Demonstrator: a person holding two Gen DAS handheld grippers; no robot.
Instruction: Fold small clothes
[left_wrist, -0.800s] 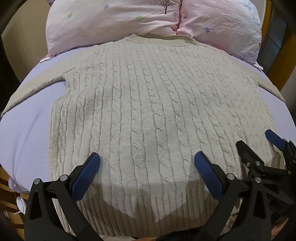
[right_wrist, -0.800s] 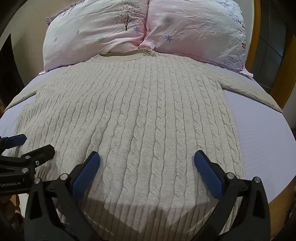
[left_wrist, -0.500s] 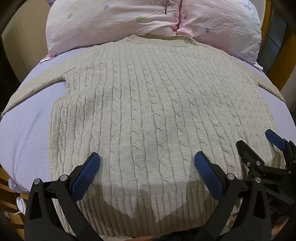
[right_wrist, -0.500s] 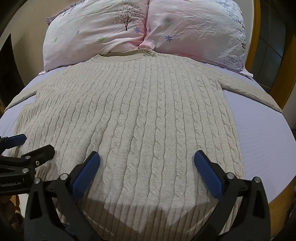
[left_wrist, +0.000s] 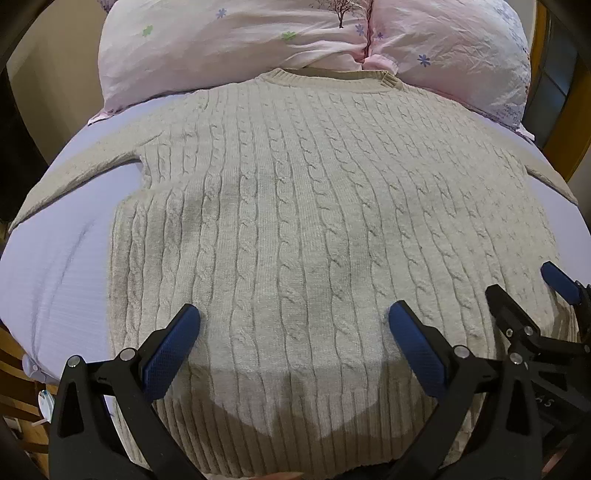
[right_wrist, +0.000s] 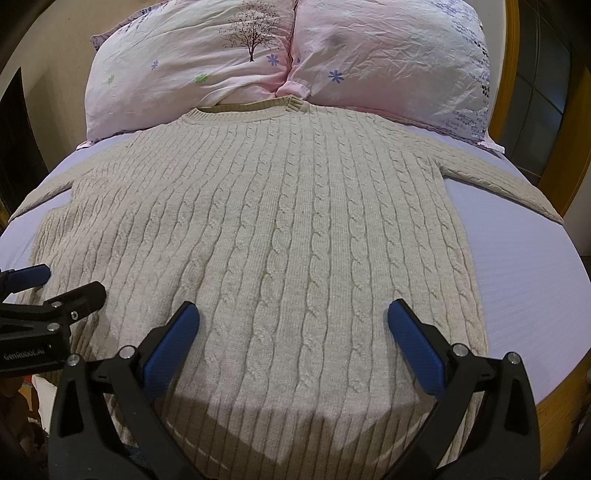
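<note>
Left hand-held gripper (left_wrist: 293, 328) and right hand-held gripper (right_wrist: 293, 328) side by side, jaws wide apart.

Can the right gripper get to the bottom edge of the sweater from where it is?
Probably yes. The right gripper hangs open just above the sweater, near its ribbed bottom edge. Nothing lies between them, and the left gripper sits off to the side.

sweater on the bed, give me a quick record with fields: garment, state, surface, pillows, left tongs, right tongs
garment: beige cable-knit sweater
state: spread flat, unfolded, collar toward the pillows, both sleeves stretched out sideways
surface: lilac bed sheet
pillows: two pink floral pillows at the head of the bed, touching the collar
left tongs: left tongs open, over the hem, holding nothing
right tongs: right tongs open, over the hem, holding nothing
</note>
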